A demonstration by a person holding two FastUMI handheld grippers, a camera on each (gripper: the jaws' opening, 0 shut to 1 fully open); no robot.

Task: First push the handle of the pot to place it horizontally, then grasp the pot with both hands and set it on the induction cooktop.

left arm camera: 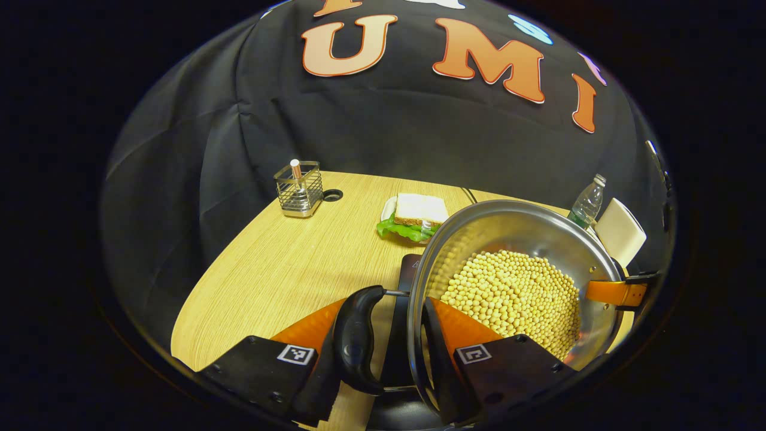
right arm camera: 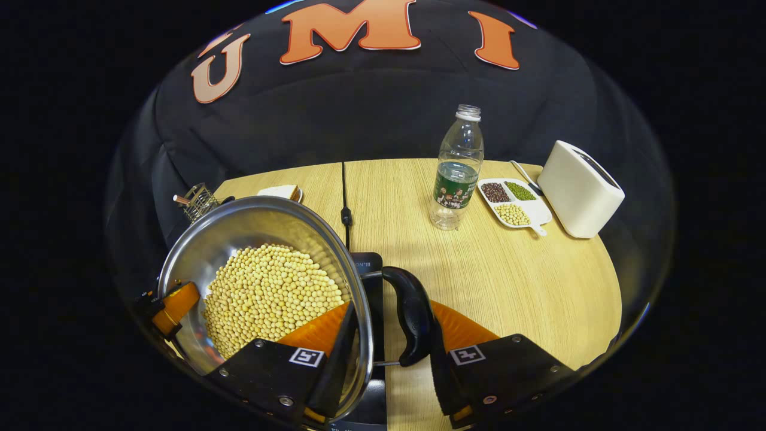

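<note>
Each tool (left arm camera: 389, 359) (right arm camera: 389, 365) clamps a pot (left arm camera: 514, 287) handle and rim (pot between them), cooktop (right arm camera: 368, 266) directly beneath.

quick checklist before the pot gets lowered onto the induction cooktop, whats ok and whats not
1. Left hand-held gripper straddles a pot handle and the rim, one finger inside the pot, one outside: ok.
2. Right hand-held gripper holds the other handle and rim the same way: ok.
3. Fingers pressing firmly enough: cannot tell.
4. Induction cooktop lies under the pot: ok; centring cannot tell.
5. Soybeans all inside, none spilled: ok.
6. Cable, bottle and sandwich stand apart from the pot: ok.
</note>
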